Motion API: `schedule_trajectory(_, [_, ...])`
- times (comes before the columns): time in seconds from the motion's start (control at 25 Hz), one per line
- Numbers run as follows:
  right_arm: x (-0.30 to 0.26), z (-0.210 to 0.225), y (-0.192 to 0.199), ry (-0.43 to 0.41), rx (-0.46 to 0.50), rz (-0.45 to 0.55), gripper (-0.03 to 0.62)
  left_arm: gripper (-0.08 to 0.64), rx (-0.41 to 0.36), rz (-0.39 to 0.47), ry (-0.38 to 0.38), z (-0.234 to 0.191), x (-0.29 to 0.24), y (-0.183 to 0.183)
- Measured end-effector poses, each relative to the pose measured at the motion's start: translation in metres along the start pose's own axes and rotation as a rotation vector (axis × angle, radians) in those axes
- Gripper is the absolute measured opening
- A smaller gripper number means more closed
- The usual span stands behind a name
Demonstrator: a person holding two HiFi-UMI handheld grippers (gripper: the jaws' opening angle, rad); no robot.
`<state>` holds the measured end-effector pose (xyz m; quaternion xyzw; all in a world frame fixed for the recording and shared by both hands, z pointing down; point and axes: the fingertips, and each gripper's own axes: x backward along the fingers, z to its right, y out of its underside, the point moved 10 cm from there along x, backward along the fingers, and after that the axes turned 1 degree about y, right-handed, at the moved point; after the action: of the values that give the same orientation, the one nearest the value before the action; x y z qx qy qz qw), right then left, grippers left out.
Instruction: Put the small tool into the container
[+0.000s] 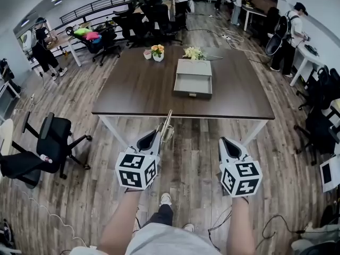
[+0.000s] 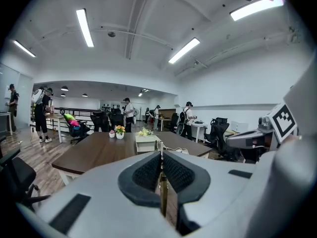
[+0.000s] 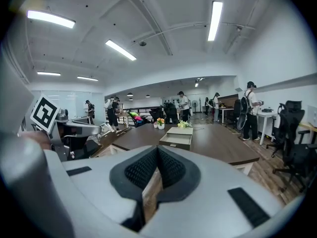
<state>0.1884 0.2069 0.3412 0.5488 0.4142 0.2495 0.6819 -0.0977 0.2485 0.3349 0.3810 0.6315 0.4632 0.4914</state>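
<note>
Since the container (image 1: 193,78) sits open-topped mid-worktop (image 1: 133,89), well ahead, left hand-held gripper (image 1: 158,137) pinches the small tool (image 1: 167,122) tight, tip forward, probably for carrying. Right hand-held gripper (image 1: 228,143): jaws together, empty, idle.

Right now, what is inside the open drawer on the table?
The drawer, pulled out of the grey container, shows only its bare grey floor, with nothing in it. Its rear part, under the container's top, is covered. The small tool is clamped in the left gripper.
</note>
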Motion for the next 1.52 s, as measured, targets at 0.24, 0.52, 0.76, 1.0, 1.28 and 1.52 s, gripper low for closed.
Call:
schedule_trajectory(0.24, [-0.054,0.007,-0.013,0.033,-0.017,-0.023,0.003,0.012,0.007,-0.023,0.039,-0.039,-0.053,-0.012])
schedule_trajectory(0.52, [-0.106,0.002,-0.033,0.059,-0.011,-0.036,0.004,0.012,0.013,-0.031,0.078,-0.079,-0.093,-0.024])
schedule_trajectory(0.76, [-0.134,-0.004,-0.045,0.082,-0.006,-0.040,0.003,0.012,0.018,-0.036,0.105,-0.106,-0.115,-0.031])
schedule_trajectory(1.0, [-0.153,-0.013,-0.051,0.106,-0.005,-0.045,0.004,0.012,0.017,-0.039,0.130,-0.128,-0.130,-0.034])
schedule_trajectory(1.28, [-0.164,-0.014,-0.056,0.134,-0.004,-0.049,0.003,0.012,0.026,-0.040,0.157,-0.140,-0.145,-0.036])
schedule_trajectory(1.52, [-0.174,-0.010,-0.059,0.139,-0.009,-0.036,0.005,0.012,0.021,-0.037,0.163,-0.145,-0.156,-0.039])
